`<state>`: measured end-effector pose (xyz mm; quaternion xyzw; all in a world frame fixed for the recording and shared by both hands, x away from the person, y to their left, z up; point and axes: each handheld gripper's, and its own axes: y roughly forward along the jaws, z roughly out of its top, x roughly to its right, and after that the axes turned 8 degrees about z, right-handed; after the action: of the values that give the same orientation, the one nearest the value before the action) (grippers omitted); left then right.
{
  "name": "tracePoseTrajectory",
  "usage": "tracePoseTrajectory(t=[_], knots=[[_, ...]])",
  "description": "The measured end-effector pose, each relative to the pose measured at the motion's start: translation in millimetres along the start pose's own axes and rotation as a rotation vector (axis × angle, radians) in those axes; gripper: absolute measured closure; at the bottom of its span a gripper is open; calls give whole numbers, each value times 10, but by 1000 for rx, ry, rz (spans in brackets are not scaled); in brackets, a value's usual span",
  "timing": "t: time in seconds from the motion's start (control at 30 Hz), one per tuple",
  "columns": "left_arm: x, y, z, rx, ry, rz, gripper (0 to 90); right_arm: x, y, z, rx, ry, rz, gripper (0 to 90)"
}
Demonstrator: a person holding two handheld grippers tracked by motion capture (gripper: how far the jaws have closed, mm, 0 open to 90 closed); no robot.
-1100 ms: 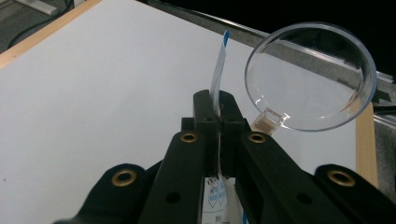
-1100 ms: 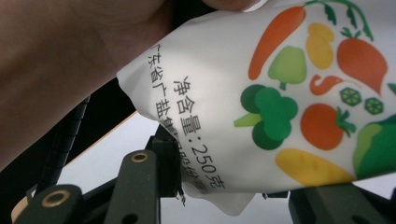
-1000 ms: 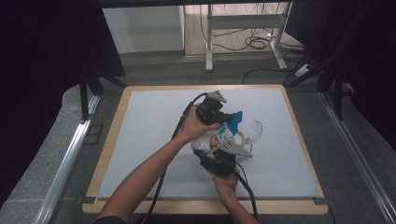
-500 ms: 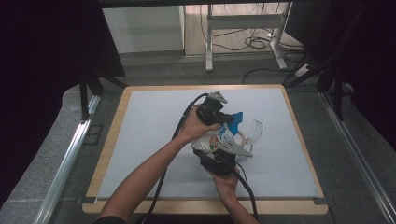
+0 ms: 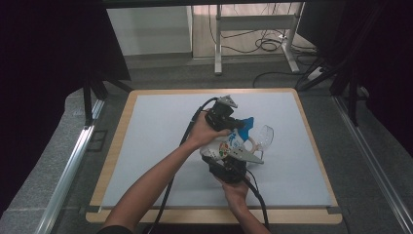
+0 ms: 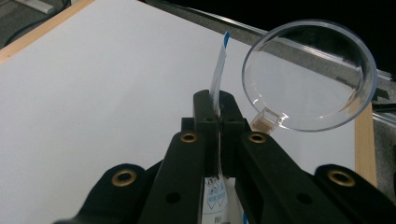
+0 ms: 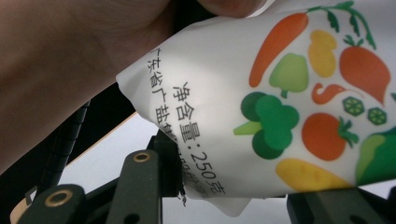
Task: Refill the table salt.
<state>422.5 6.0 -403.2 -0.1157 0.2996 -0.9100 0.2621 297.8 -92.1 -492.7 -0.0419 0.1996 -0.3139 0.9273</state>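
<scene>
Near the middle of the white table (image 5: 160, 146), slightly toward 4 o'clock from centre in the high view, held off the surface between both hands: a white pouch (image 5: 225, 146) printed with coloured vegetables and a blue top corner. Left tool (image 5: 229, 118) at 12 o'clock of the pouch, jaws pressed fully together on the thin blue-and-white top edge of the pouch (image 6: 217, 79), seen edge-on between the black fingers (image 6: 205, 109) in the left gripper view. Right tool (image 5: 228, 165) at 6 o'clock of the pouch, jaws partway apart and clamped across the bulging lower body of the pouch (image 7: 261, 107), with its printed carrots, broccoli and tomato facing the camera in the right gripper view. Just beside the pouch at 3 o'clock, lying on the table: a clear round plastic scoop (image 5: 264, 136), showing at 2 o'clock beyond the jaw tips in the left gripper view (image 6: 308, 74). Wooden rim around the table's edge
</scene>
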Motion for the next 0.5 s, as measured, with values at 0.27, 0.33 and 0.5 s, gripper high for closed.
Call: tracePoseTrajectory(t=[0.27,0.33,0.5], knots=[[5,9,16,-4,5,2,897,6,-4,10,3,6,1,604],[5,17,22,-3,8,0,897,11,-6,15,4,7,0,605],[8,21,26,-3,7,0,897,18,-11,19,4,6,0,605]])
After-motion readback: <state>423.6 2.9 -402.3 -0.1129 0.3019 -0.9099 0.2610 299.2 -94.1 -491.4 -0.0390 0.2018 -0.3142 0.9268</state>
